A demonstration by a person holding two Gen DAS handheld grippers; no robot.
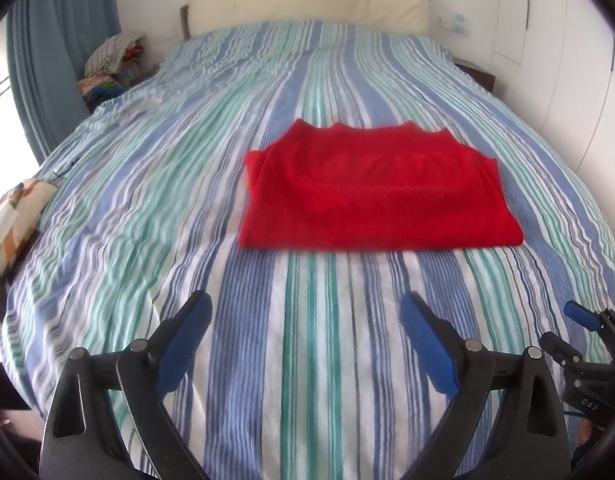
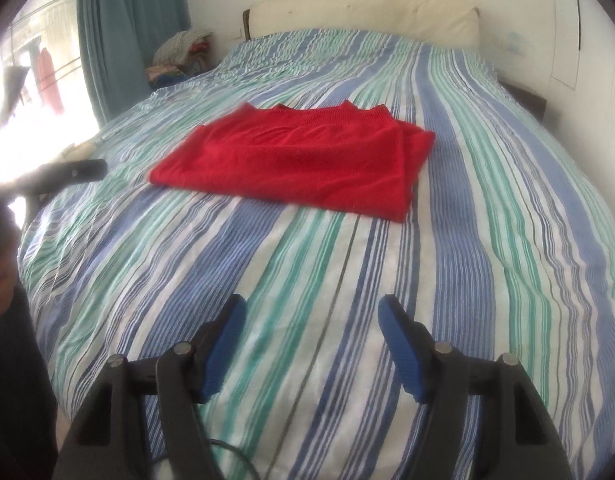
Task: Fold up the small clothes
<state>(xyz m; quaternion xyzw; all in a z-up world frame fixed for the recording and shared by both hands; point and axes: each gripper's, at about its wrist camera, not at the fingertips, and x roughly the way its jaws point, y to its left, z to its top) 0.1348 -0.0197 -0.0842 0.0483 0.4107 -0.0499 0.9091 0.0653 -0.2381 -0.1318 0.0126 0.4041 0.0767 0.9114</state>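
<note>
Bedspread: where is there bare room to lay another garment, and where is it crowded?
Bare striped bedspread lies between the red folded garment and both open grippers, also beyond it toward the headboard. Crowded only at the left edge: clothes pile, patterned cushion.

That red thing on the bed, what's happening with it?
A person is folding small clothes using a two-finger tool in each hand. The red top lies folded in a neat rectangle on the striped bedcover. Nothing is holding it right now: the left gripper and the right gripper both hover over the near part of the bed, short of the top, with their blue fingers spread apart and empty.
</note>
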